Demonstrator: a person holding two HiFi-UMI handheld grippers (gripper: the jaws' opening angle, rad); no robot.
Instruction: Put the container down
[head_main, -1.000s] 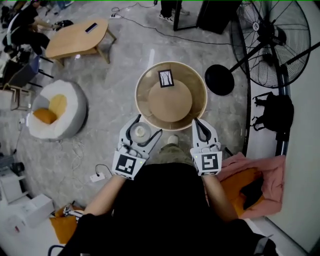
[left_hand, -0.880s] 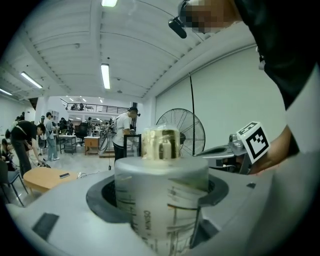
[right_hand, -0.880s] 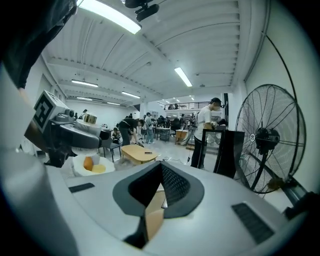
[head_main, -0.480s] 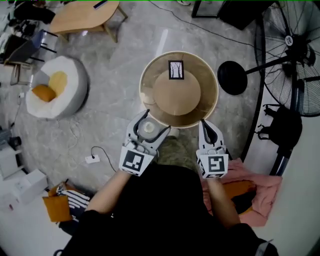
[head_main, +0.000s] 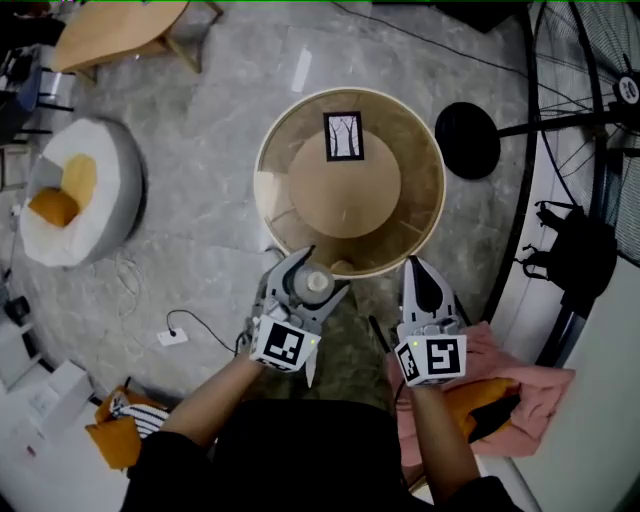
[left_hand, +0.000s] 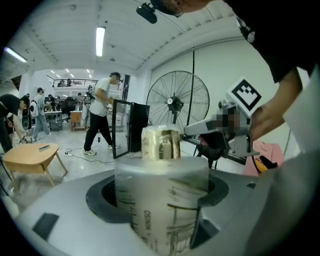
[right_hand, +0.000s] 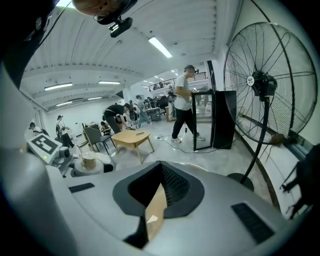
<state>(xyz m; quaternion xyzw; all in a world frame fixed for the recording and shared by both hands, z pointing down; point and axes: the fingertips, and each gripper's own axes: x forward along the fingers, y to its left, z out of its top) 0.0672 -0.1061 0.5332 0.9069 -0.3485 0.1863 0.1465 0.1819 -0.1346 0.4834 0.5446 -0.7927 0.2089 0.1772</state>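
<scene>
The container (left_hand: 162, 200), judged light and crushable, is clamped mid-body by the left gripper (head_main: 310, 278). The right gripper (head_main: 417, 272) is held closed, empty.

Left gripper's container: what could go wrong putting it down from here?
1. The container, clamped in the left gripper, sits right at the round table's near rim. Released here, it might land half off the edge and tip.
2. Its height above the tabletop can't be read from the pictures, so opening the jaws now could drop it.
3. The right gripper is beside the same rim and could knock the table.
</scene>
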